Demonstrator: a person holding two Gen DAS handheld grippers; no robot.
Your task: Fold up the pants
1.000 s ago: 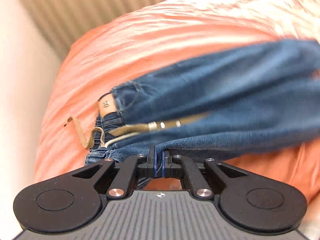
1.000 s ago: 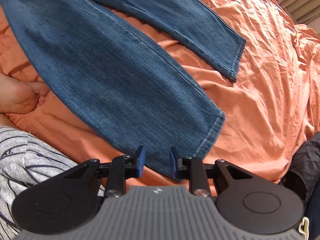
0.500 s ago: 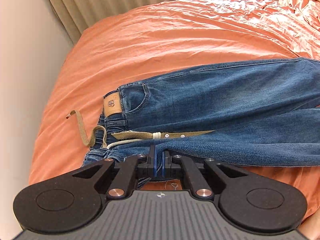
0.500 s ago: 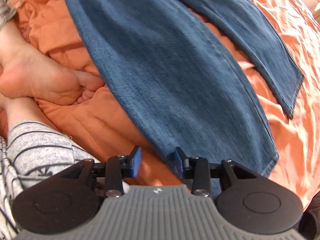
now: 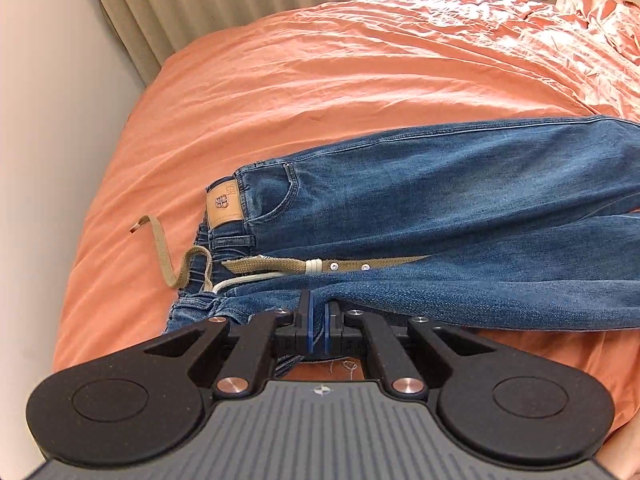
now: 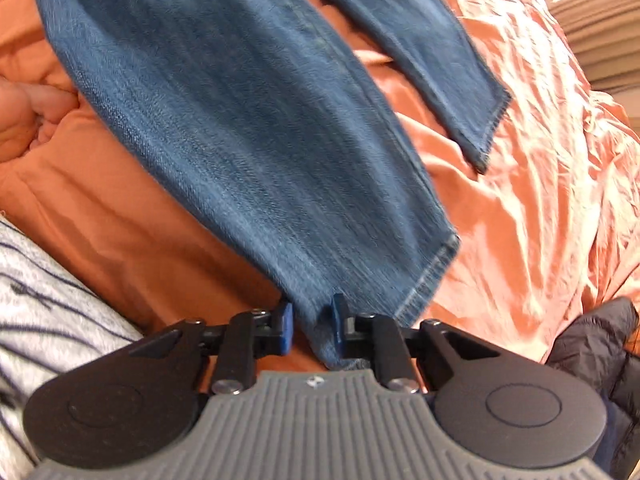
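Note:
Blue jeans [image 5: 440,200] lie across an orange bed cover [image 5: 320,80], waist to the left, with a tan leather patch [image 5: 224,204] and a khaki belt [image 5: 280,266]. My left gripper [image 5: 317,316] is shut on the near edge of the waist. In the right wrist view the near leg [image 6: 240,140] runs down to its hem, and the other leg [image 6: 420,40] lies beyond it. My right gripper [image 6: 311,318] is closing, with the hem corner of the near leg bunched between its blue pads.
A person's bare foot [image 6: 16,120] and striped clothing [image 6: 48,300] are at the left of the right wrist view. A dark padded garment [image 6: 592,344] lies at the lower right. A wall [image 5: 48,160] and curtains [image 5: 220,8] border the bed's left and far sides.
My right gripper has come down onto the near leg's hem corner and its jaws have narrowed around the denim. The left gripper keeps its hold on the waist.

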